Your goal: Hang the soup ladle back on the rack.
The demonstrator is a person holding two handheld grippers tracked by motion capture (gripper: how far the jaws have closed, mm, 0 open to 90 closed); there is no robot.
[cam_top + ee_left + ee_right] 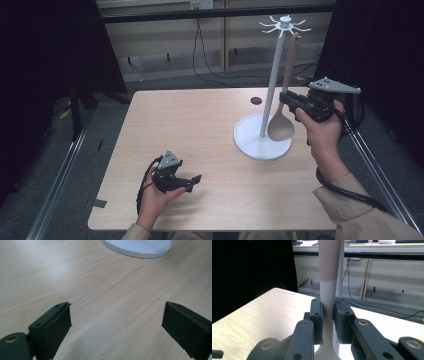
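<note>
The counter (210,150) holds a white hook stand (270,95) at 2 o'clock. A wooden spoon (284,115) hangs beside its pole, squeezed by the right tongs (328,315). The left tongs (192,182) rest wide open. A hard tug could tip the stand.

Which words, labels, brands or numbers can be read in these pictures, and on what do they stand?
None can be read.
The spoon, the stand, the table and both grippers, left and right, carry no visible print.
The wall socket is too small and blurred to tell.
</note>
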